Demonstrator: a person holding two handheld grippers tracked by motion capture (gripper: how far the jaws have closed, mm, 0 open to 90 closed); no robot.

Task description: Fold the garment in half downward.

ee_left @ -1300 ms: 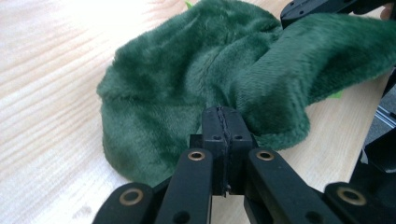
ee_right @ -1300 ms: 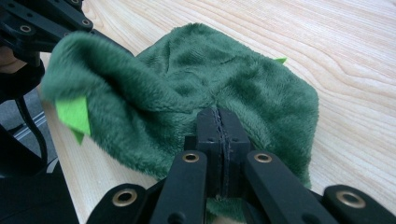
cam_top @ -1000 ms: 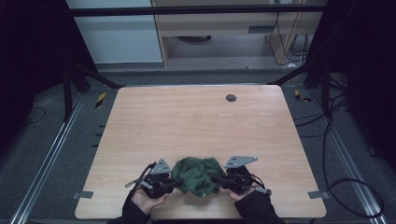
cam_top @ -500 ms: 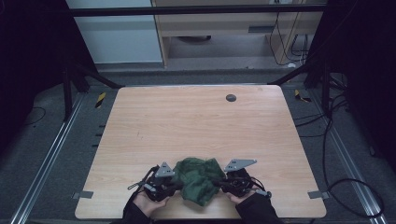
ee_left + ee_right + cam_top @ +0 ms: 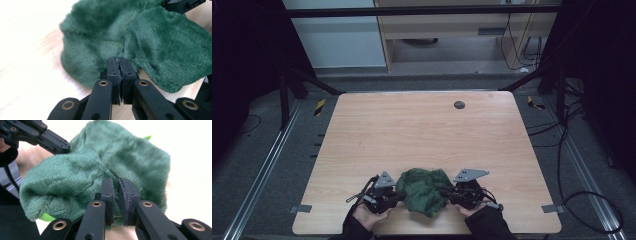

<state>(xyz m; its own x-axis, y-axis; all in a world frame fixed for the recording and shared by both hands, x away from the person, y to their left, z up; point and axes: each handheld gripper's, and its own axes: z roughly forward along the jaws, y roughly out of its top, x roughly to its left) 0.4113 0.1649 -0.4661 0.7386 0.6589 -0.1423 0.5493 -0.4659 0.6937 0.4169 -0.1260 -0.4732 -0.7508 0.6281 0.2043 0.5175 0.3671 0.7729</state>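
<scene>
High view: a green plush cloth (image 5: 422, 191) lies bunched on the bench (image 5: 412, 135), close to the near edge and about midway between the near corners. The left tool (image 5: 398, 196) meets the cloth's left side and the right tool (image 5: 446, 194) its right side; each is carried by a hand entering over the near edge, the left hand (image 5: 371, 216) and the right hand (image 5: 473, 210). A grey plate sits on top of each tool. A small dark disc (image 5: 459, 104) lies near the far edge, well apart from the cloth.

Left tool view: the left tool (image 5: 119, 60) is closed, its two black jaws pressed together with a fold of the cloth (image 5: 140, 37) pinched at their tips. The cloth spreads away from the tips in a soft heap, and its lower right hem hangs just above the bench (image 5: 30, 75). Part of the other tool shows at the upper right corner.

Right tool view: the right tool (image 5: 115, 181) has just been opening. Its jaws stand slightly apart, with a narrow gap between them, and the cloth (image 5: 100, 167) bulges against their tips; whether the pads still press on the pile cannot be told. A bright green patch shows at the cloth's lower left fold. The left tool (image 5: 68, 147) bites the cloth's upper left edge.
</scene>
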